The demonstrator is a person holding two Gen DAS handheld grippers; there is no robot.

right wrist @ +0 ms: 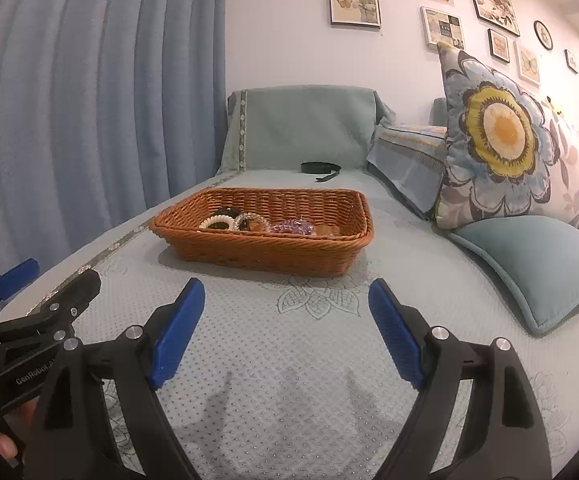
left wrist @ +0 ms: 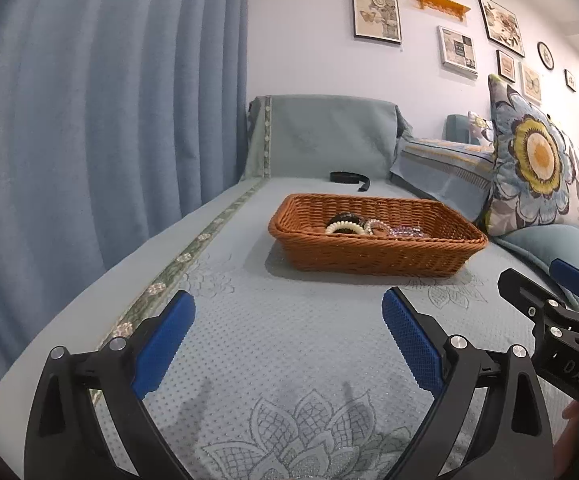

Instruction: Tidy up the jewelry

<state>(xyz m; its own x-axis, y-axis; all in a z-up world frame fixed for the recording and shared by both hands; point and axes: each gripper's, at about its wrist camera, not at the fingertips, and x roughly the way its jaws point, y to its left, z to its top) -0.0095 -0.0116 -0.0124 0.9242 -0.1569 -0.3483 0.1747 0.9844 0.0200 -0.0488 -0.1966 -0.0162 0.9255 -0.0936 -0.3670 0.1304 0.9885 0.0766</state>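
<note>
Wicker, brown and tightly woven: that's the basket [left wrist: 377, 240] sitting out on the pale blue-green quilted sofa cover [left wrist: 289, 344], a bit farther away than both grippers. Inside it there's a little pile of jewelry: a cream beaded bracelet [left wrist: 345, 227] at the left, a dark bracelet [left wrist: 343, 216] tucked just behind it, a clear bead bracelet [left wrist: 375, 225] next to those, and a purple crystal bracelet [left wrist: 407, 233] to the right, all touching or nearly so. The left gripper [left wrist: 287, 328] has its 2 blue pads spread wide with nothing between them, low over the cover on the near side of the basket. Same deal with the right gripper [right wrist: 285, 312], jaws wide apart and gripping nothing, pointed at the basket from the near side. From the right wrist view the basket sits left of center, and from the left wrist view it's right of center. Farther back on the seat a black strap [left wrist: 349, 178] lies near the backrest. A big floral cushion [right wrist: 501, 136] leans on the right with a plain teal cushion [right wrist: 537, 268] in front of it, and blue curtains [left wrist: 89, 120] hang on the left.
</note>
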